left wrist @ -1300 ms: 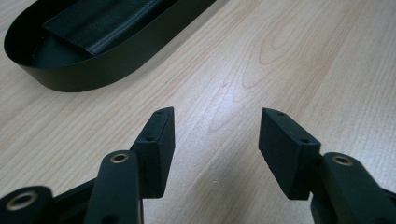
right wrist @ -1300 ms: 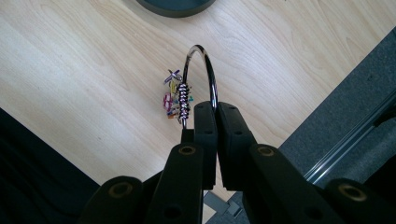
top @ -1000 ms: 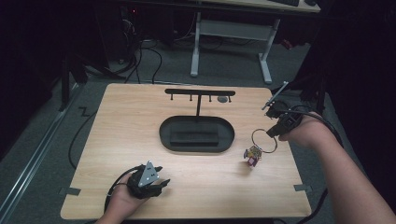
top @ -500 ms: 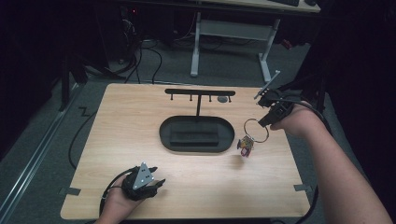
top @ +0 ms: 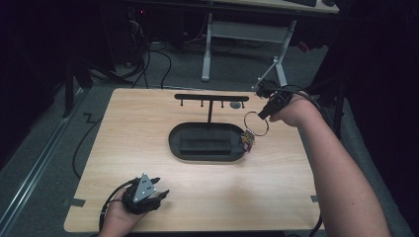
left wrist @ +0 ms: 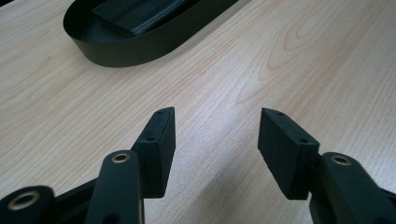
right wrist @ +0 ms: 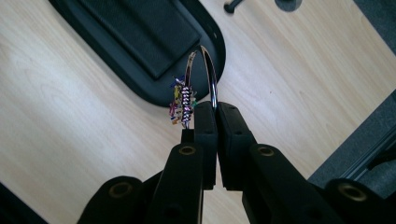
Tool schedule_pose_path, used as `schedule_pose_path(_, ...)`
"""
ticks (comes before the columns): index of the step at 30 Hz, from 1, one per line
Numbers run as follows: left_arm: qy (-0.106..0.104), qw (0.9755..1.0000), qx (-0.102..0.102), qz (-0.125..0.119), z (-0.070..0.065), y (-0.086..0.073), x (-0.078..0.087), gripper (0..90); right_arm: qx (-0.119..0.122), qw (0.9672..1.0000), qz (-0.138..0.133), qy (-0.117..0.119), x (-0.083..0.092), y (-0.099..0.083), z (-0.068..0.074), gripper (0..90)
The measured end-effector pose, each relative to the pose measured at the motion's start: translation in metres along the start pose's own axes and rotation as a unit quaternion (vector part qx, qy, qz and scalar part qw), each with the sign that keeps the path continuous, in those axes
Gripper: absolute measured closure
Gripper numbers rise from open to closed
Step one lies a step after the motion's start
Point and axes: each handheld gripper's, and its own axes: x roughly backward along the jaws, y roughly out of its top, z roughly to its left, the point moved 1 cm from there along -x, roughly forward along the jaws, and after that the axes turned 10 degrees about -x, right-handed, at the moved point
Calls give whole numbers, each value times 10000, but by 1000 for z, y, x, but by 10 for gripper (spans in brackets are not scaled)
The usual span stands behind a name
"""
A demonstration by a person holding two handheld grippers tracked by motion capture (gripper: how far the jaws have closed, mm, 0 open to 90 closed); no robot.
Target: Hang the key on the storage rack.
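A silver hoop (top: 257,123) with a bunch of small coloured beads (top: 248,139) hangs from my right gripper (top: 267,111), which is shut on the wire. The hoop hovers over the right end of the black oval tray (top: 179,148) of a stand. The stand's post carries a black crossbar (top: 211,97) with short pegs. In the right gripper view the jaws (right wrist: 217,112) pinch the hoop (right wrist: 212,74), and the beads (right wrist: 181,103) dangle above the tray rim (right wrist: 217,51). My left gripper (top: 159,193) rests open near the table's front left, its jaws (left wrist: 217,135) holding nothing, the tray (left wrist: 140,49) ahead.
A small round grey disc (top: 236,104) lies on the wooden table (top: 138,123) under the crossbar's right part. Behind the table stand a white desk frame (top: 207,44) and loose cables on the floor. The table's right edge lies close beneath my right forearm.
My right hand has carried the hoop up and left, from the table's right side to the right end of the tray. The left gripper has stayed put.
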Motion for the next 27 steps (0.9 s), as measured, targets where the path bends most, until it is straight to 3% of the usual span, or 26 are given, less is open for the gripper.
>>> schedule_pose_path(12,-2,10000,-1,-39,1,0,1,470,-79,9999,-116,-43,-13,34,-3,877)
schedule_pose_path(27,-17,10000,7,-15,1,-1,0,471,-205,9997,-37,-97,-29,45,-12,877)
